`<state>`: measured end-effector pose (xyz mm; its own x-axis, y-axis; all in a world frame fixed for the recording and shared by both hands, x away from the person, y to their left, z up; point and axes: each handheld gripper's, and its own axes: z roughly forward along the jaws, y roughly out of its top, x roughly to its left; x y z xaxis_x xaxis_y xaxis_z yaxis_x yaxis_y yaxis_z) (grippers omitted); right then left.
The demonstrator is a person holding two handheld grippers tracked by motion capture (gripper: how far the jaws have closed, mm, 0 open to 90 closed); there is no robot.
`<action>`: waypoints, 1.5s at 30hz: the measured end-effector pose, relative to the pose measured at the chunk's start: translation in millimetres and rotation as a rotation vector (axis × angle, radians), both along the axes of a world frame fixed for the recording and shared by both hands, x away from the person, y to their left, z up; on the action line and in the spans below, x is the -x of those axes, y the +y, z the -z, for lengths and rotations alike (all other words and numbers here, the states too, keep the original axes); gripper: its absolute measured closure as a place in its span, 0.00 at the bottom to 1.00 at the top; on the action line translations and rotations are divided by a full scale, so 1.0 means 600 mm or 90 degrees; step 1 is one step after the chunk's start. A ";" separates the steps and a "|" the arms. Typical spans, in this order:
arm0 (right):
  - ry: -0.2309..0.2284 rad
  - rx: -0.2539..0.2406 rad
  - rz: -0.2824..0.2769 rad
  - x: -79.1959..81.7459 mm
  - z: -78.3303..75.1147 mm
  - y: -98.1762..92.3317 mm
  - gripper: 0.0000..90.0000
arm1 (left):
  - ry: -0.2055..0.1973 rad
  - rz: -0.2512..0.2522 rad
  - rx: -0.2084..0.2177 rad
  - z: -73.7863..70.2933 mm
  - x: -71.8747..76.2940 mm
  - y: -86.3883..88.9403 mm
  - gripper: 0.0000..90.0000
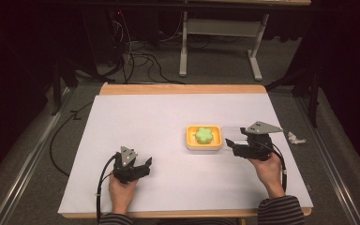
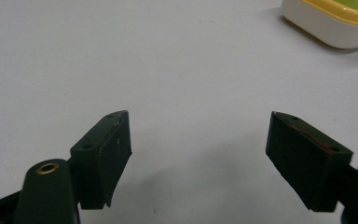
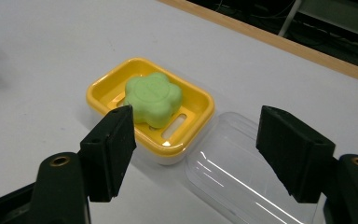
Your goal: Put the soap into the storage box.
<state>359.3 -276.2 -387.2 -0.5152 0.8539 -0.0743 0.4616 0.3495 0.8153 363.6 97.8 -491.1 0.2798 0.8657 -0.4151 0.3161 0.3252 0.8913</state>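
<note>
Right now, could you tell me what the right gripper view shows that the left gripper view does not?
The right gripper view shows the green flower-shaped soap lying in the yellow tray, a clear lid beside it, and the table's wooden edge. The left gripper view shows a wide bare stretch of white table cover. Both show open tongs and the soap dish.

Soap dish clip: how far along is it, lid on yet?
Done: green soap sits in the yellow dish. In hand: nothing; right gripper is open above the clear lid, which lies beside the dish; left gripper is open over bare table. Left, probably: putting the lid on.
</note>
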 end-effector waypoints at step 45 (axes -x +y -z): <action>-0.003 -0.049 0.045 0.067 0.033 -0.055 0.31 | -0.001 0.000 0.000 0.000 0.000 0.000 0.25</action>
